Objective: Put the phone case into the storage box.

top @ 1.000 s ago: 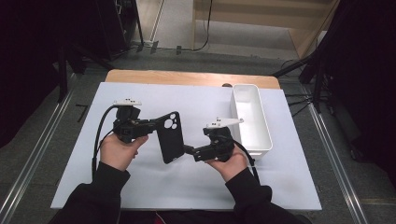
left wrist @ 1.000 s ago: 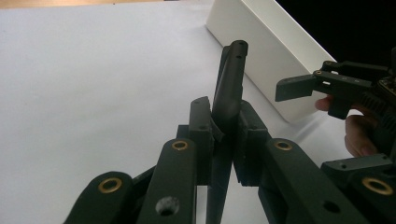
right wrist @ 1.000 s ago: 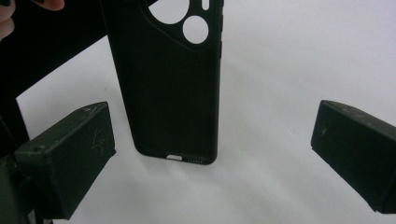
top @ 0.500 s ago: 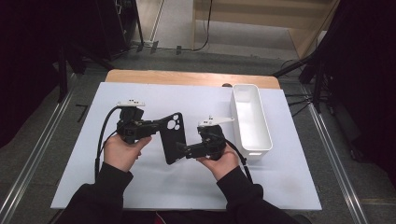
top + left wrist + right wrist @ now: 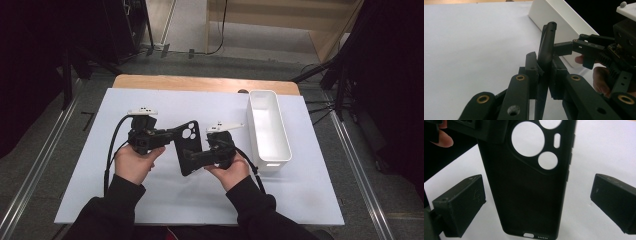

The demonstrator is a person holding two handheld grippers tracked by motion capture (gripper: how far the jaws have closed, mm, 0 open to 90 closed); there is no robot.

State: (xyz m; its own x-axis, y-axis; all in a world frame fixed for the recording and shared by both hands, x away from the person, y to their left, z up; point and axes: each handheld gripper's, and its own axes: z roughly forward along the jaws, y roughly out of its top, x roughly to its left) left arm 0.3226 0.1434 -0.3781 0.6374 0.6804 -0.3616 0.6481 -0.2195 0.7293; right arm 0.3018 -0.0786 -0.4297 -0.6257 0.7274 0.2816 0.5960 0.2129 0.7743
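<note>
Clamping the upper corner of a black phone case (image 5: pixel 189 147), the left gripper (image 5: pixel 167 135) sits at about nine o'clock from the middle of the white mat (image 5: pixel 300 200) in the high view, held in the person's left hand (image 5: pixel 132 162). In the left gripper view its jaws are nearly closed, and both pads press on the thin edge of the case (image 5: pixel 546 50), which rises edge-on between them.

The case hangs above the mat near its centre, tilted, with the camera cut-outs toward twelve o'clock and the charging-port end toward six.

Just to the right of the case, at roughly four o'clock from it, the right gripper (image 5: pixel 192 157) lies in the person's right hand (image 5: pixel 232 170) and points toward nine o'clock at the lower part of the case. In the right gripper view its jaws stand wide apart, one on each side of the case (image 5: pixel 529 190), with white mat showing in the gap on both sides, so neither pad touches it.

Farther right, at three o'clock, a long white tray (image 5: pixel 277 150) rests on the mat, well apart from the case.
</note>
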